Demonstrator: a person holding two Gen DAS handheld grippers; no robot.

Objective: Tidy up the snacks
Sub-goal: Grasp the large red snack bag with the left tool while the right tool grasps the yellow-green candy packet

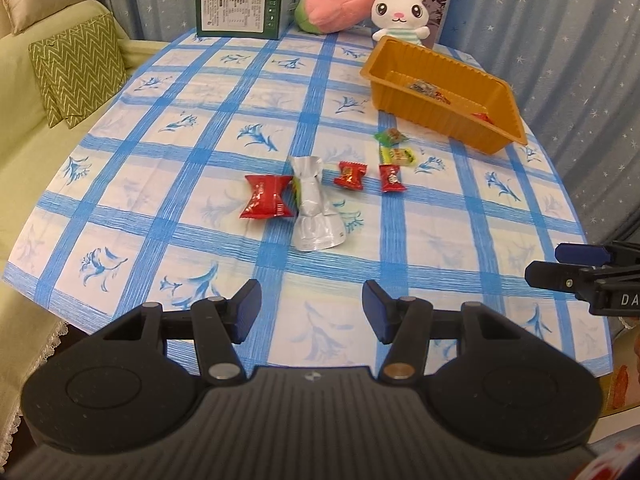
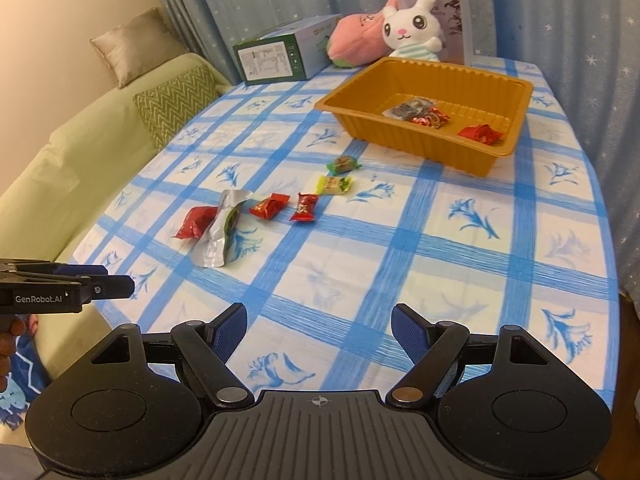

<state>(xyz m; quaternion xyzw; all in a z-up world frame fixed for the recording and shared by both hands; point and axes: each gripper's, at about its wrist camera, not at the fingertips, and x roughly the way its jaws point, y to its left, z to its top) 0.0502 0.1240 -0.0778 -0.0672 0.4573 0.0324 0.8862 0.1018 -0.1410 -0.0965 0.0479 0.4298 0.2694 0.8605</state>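
Six loose snacks lie on the blue-checked tablecloth, none held. Left gripper hangs over the near table edge, jaws spread, nothing between them. Right gripper likewise spread and empty, over bare cloth near the front edge. Each shows at the side of the other's view.

Big red packet sits touching a crumpled silver pouch, which lies just to its right in the left wrist view. Further right, apart: small red candy, then another red candy. Beyond those, yellow-green candy and green candy, the green one nearest the orange tray.

Tray stands toward the far right of the table, with a dark wrapped snack, a red-foil piece beside it and a red packet inside.

At the far edge: green box lying on its side, pink plush, white rabbit plush in front of an upright box. Sofa with zigzag cushion left of the table, starred curtain behind.
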